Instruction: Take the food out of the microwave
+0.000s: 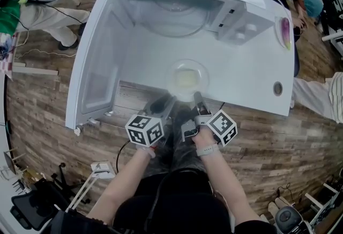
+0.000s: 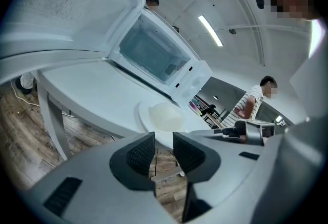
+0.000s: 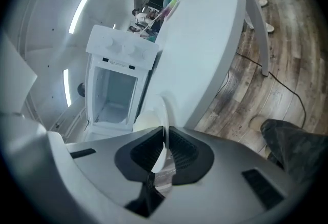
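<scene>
- The microwave (image 1: 177, 8) stands on the white desk (image 1: 246, 75) with its door (image 1: 99, 67) swung wide to the left; its cavity looks empty.
- The food (image 1: 186, 76), a pale mound, sits on a clear plate (image 1: 199, 67). The plate is out of the oven and over the desk, close to the front edge and right in front of both tools.
- The right tool (image 3: 165, 148) is clamped almost fully closed on the plate's near rim, which shows as a thin edge running between its pads.
- The left tool (image 2: 164, 151) is partly open with nothing in it — only floor shows through the gap. The plate lies just beyond its tips, not touched.
- Step in hand, as a judgement: the removal itself looks done, and what remains is parking the plate. No view settles whether it already rests flat on the desk or is partly carried by the right tool.
- The next move likely calls for seating the plate level and a little further in from the edge. The right tool would then loosen gently and draw straight back — a sideways pull could drag the rim and tip the food.
</scene>
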Available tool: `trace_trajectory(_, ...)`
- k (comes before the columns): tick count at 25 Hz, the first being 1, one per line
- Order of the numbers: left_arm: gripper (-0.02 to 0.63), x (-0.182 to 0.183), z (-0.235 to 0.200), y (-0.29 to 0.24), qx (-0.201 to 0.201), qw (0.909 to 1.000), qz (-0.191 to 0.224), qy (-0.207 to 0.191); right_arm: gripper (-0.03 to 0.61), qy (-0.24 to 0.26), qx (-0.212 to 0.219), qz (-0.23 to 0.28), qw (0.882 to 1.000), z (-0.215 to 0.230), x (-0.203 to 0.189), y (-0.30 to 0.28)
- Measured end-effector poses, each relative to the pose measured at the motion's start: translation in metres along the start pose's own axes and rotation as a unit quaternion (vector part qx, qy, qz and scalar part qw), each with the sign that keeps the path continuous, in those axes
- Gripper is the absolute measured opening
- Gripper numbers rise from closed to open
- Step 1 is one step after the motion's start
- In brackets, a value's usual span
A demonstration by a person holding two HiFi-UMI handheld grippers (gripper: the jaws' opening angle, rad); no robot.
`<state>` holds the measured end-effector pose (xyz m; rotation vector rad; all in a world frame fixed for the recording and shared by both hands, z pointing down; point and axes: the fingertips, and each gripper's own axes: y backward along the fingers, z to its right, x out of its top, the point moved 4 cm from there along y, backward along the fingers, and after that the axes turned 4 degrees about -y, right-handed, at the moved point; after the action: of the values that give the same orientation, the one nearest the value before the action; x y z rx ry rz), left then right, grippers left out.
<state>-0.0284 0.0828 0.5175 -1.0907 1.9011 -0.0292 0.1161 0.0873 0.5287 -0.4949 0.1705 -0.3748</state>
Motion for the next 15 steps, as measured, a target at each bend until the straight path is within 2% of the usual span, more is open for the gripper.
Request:
trace_trajectory(3, 0.115, 0.0, 0.0, -0.0011, 0.001, 1.0, 0.0, 0.001, 0.035, 0.012, -0.012, 0.0, 1.0, -0.0023, 0.0008, -0.0007)
trace_trajectory(15, 0.115, -0.0002, 0.0006, -0.0026, 0.002, 1.0, -0.001, 0.003, 0.044, 0.009, -0.022, 0.001, 1.0, -0.0001, 0.0047, 0.0055)
